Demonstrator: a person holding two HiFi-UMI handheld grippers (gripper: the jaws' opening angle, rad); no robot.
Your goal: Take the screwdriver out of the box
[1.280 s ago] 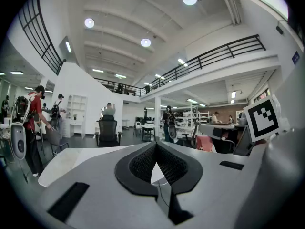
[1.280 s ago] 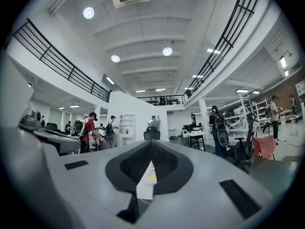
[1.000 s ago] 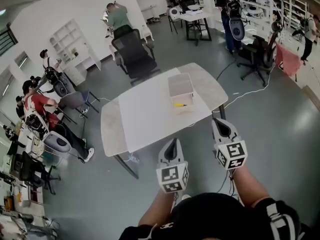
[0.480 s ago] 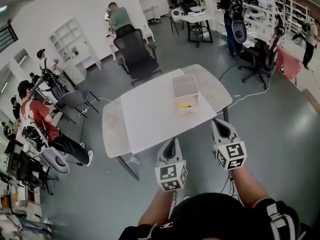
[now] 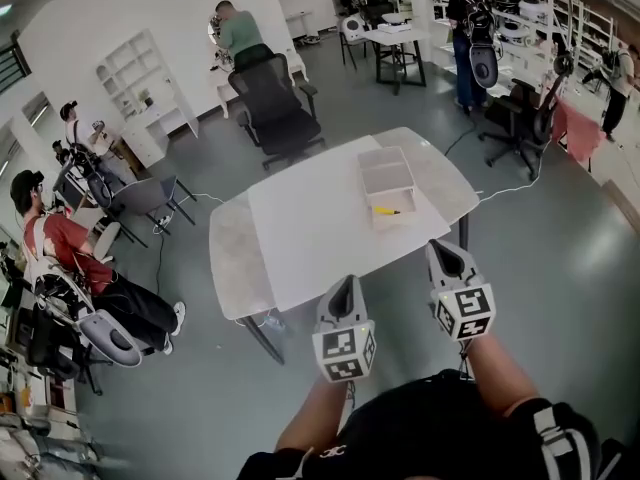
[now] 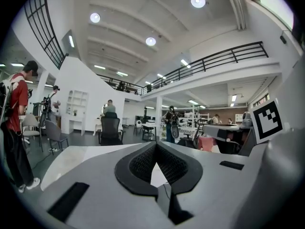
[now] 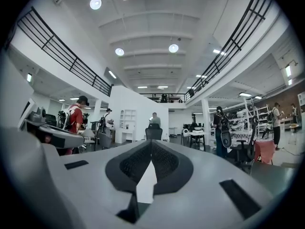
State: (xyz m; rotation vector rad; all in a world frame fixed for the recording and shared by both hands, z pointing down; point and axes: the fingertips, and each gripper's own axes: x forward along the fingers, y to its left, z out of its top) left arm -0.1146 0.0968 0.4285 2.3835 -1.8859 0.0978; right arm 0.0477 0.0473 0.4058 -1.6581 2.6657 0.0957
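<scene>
In the head view a clear plastic box (image 5: 387, 182) stands on the white table (image 5: 310, 228), toward its right side. A yellow-handled screwdriver (image 5: 386, 210) lies inside it at the near end. My left gripper (image 5: 345, 284) and my right gripper (image 5: 447, 250) are held side by side before the table's near edge, well short of the box. Both point level toward the table. In each gripper view the dark fingertips (image 6: 155, 146) (image 7: 151, 143) meet at their ends with nothing between them.
A black office chair (image 5: 268, 98) stands behind the table. People are around the room: one seated at far left (image 5: 60, 248), one at a back bench (image 5: 236, 30), one standing by desks at right (image 5: 470, 28). A cable (image 5: 500, 183) runs across the floor at right.
The table and box have come nearer and shifted right in the head view as I moved forward. Both grippers kept their pose and stayed shut.
</scene>
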